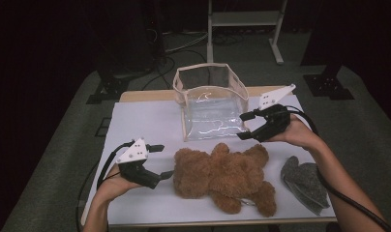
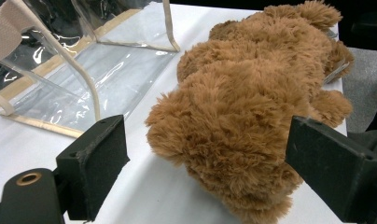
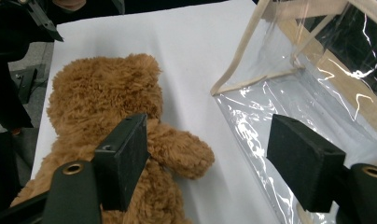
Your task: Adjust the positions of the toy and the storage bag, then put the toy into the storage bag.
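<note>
At the left of the table, the left gripper (image 1: 160, 162) rests low with its jaws spread wide and nothing clamped between them; its tips sit just beside the head of the brown teddy bear (image 1: 222, 176), and in the left gripper view the bear's fuzzy head (image 2: 233, 116) lies in the gap ahead of the pads without either pad pressing on it. The bear lies flat across the middle of the white table top (image 1: 145, 121), head toward the left gripper, legs toward the right. Behind it stands a clear plastic bag (image 1: 210, 101) with cream trim, open at the top and upright, just beyond the bear's body. The right gripper (image 1: 247, 125) hovers above the bear's far leg, beside the bag's right front corner, jaws apart and empty; in the right gripper view one pad hangs over the bear and the other over the bag's clear wall. At the far right a grey felt hat (image 1: 305, 183) lies near the table's edge, apart from the bear.
</note>
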Demonstrator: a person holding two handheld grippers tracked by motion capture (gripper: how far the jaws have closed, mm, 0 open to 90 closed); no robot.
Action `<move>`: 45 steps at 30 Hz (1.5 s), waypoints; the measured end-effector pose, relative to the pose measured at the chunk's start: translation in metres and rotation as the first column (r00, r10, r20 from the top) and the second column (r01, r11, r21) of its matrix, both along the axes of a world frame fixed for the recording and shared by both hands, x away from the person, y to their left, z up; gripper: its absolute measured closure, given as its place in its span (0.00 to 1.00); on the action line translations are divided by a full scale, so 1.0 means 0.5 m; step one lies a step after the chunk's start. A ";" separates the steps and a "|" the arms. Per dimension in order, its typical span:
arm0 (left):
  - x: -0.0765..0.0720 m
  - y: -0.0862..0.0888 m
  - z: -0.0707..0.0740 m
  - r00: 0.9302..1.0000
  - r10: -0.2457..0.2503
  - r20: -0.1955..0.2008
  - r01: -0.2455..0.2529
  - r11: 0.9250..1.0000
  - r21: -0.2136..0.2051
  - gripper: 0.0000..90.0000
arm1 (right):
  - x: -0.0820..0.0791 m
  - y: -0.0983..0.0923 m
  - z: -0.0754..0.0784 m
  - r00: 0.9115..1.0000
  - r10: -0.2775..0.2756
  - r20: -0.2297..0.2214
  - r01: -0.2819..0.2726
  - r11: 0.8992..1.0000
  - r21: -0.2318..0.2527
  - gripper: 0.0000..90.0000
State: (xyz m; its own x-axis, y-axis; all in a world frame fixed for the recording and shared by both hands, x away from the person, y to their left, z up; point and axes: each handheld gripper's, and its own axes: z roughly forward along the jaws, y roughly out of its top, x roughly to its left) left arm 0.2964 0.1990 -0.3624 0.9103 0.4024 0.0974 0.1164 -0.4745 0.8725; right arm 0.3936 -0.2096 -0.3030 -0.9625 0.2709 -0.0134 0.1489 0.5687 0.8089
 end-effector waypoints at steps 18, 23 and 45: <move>0.005 0.002 -0.001 1.000 -0.012 -0.002 0.012 1.000 -0.002 0.12 | 0.013 0.033 0.018 0.999 0.032 0.007 -0.032 0.999 -0.021 0.30; 0.006 0.001 -0.002 1.000 -0.015 -0.003 0.015 1.000 0.008 0.12 | 0.019 0.044 0.025 0.999 0.035 0.012 -0.035 0.999 -0.030 0.30; 0.007 0.014 -0.004 1.000 -0.016 -0.008 0.016 1.000 0.020 0.11 | 0.106 0.093 0.093 0.998 0.062 0.027 -0.059 0.993 -0.098 0.35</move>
